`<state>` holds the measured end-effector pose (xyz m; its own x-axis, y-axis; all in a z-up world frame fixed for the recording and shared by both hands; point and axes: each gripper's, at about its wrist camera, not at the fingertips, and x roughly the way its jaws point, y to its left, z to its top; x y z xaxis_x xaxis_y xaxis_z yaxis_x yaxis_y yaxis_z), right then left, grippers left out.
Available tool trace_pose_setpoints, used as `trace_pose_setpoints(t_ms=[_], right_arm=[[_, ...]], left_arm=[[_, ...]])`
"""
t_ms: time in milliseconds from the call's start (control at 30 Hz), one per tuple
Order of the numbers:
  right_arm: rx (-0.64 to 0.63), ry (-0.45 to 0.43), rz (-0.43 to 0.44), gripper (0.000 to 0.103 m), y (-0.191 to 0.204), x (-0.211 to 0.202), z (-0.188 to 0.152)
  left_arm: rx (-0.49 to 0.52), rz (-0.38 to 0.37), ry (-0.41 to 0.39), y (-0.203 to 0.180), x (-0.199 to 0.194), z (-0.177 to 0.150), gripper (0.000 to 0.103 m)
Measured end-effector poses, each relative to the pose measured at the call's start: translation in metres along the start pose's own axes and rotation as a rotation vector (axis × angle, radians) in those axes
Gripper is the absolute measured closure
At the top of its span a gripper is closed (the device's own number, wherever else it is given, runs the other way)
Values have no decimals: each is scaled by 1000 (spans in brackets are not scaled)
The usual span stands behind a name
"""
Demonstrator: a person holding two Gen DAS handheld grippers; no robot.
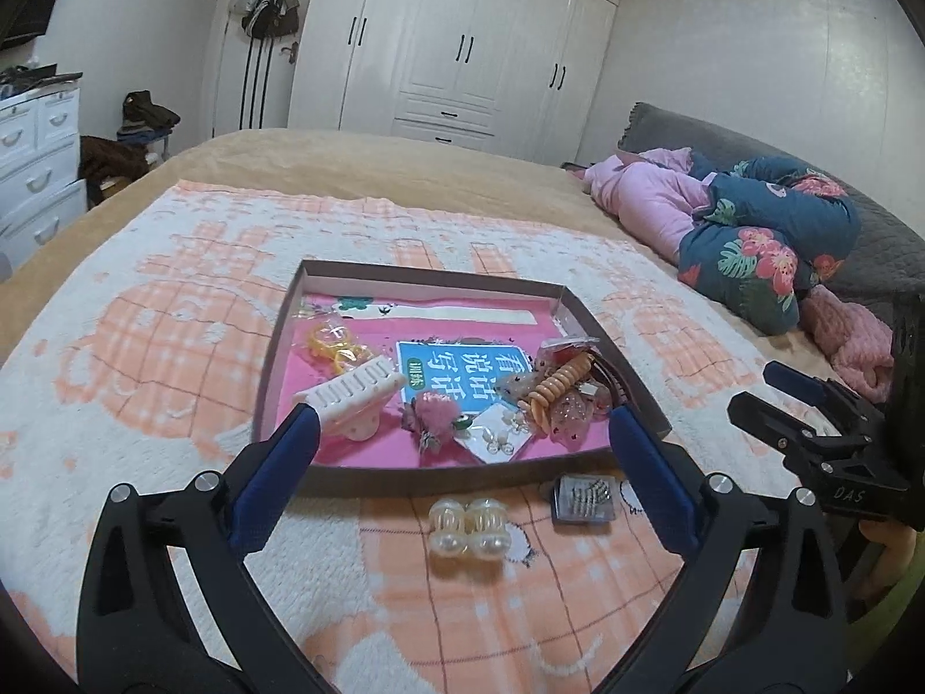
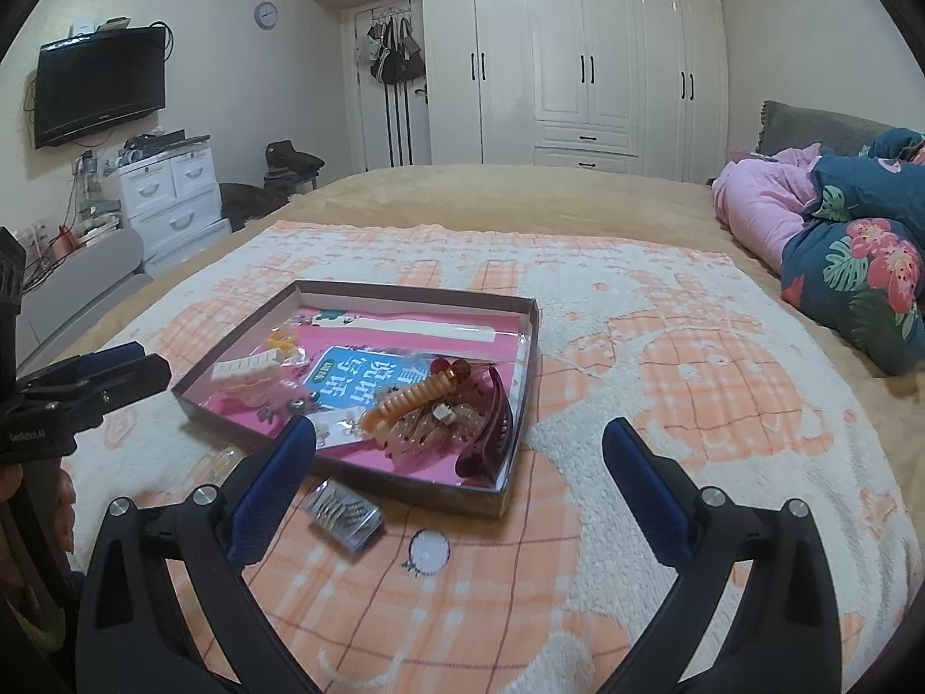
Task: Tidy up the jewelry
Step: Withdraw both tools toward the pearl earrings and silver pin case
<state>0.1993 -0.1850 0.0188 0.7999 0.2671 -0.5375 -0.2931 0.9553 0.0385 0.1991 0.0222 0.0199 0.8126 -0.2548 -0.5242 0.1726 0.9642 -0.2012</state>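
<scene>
**Jewelry tray on bed, both grippers wide open and empty**

Bed [image 2: 520, 196] fills both views, tan cover with an orange-and-white checked blanket [image 2: 665, 381] spread over it. Wide bare blanket right of the tray and in front of it; rolled bedding [image 2: 855, 266] lies well off at the right edge.

Shallow cardboard tray [image 1: 277, 347] sits mid-blanket, a pink booklet [image 1: 462, 370] lining the bottom. Inside: white comb clip [image 1: 352, 393] at left, yellow piece [image 1: 335, 344] behind it, pink fluffy clip [image 1: 436, 413] in the middle, orange spiral hair tie [image 1: 558, 387] and dark claw clip [image 2: 491, 428] heaped at right, earring card [image 1: 497, 439] near the front wall.

Outside, just before the front wall: two clear pearl-ended pieces [image 1: 469, 527] side by side, and a small clear box of pins [image 1: 583, 498] beside them.

Left gripper [image 1: 462, 451] tilted down over the tray's near side, jaws spread wide, nothing between. Right gripper [image 2: 459, 451] same pose, jaws apart, empty, over the tray's right front corner.
</scene>
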Motion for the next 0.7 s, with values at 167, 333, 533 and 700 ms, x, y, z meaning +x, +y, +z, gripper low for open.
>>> trace_pose_setpoints(t_ms=[167,333,533,700], right_arm=[[-16,-18,-2,6,4,-14,-5],[-36,-27,0,6,10,-26,-13],[-54,-18,8,6,17,-31,-23],[-52,12,16,6,24,-27,-36]], left_arm=[[7,15,4,2,-13,-8,11],[24,28,20,3,-21,-19,11],[39,30,52,3,-25,-29,11],[58,25,92,0,-22,-41,11]])
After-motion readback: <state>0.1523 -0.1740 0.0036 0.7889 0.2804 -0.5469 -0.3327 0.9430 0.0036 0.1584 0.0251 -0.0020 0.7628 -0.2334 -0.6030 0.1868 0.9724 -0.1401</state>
